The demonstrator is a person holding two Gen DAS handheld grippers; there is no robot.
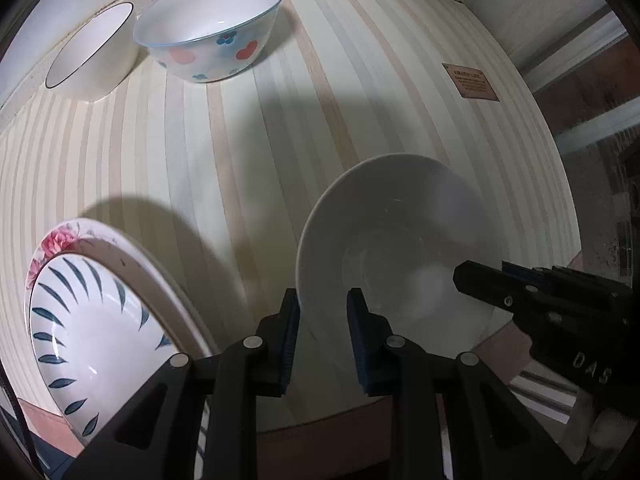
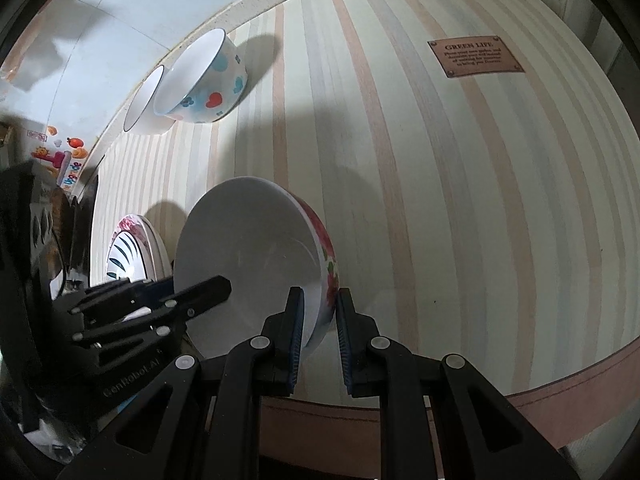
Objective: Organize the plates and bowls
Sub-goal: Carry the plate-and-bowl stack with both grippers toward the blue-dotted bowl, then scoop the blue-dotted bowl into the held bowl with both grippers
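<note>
A white bowl with red flowers outside (image 1: pixel 400 240) (image 2: pixel 248 256) sits near the table's front edge. My left gripper (image 1: pixel 323 304) straddles its left rim, jaws around the wall with a small gap. My right gripper (image 2: pixel 319 300) straddles its right rim the same way; it also shows in the left wrist view (image 1: pixel 520 292). A leaf-patterned plate (image 1: pixel 92 320) (image 2: pixel 124 252) lies on a rose-rimmed plate (image 1: pixel 60 236) at the left. A heart-patterned bowl (image 1: pixel 212 28) (image 2: pixel 204 76) and a plain white bowl (image 1: pixel 92 52) (image 2: pixel 144 98) stand at the back.
The table wears a striped cloth (image 1: pixel 280 140) (image 2: pixel 440 200) with a brown label (image 1: pixel 470 82) (image 2: pixel 476 58). A white wall (image 2: pixel 100 40) runs behind the bowls. Dark clutter (image 2: pixel 36 216) sits at the left.
</note>
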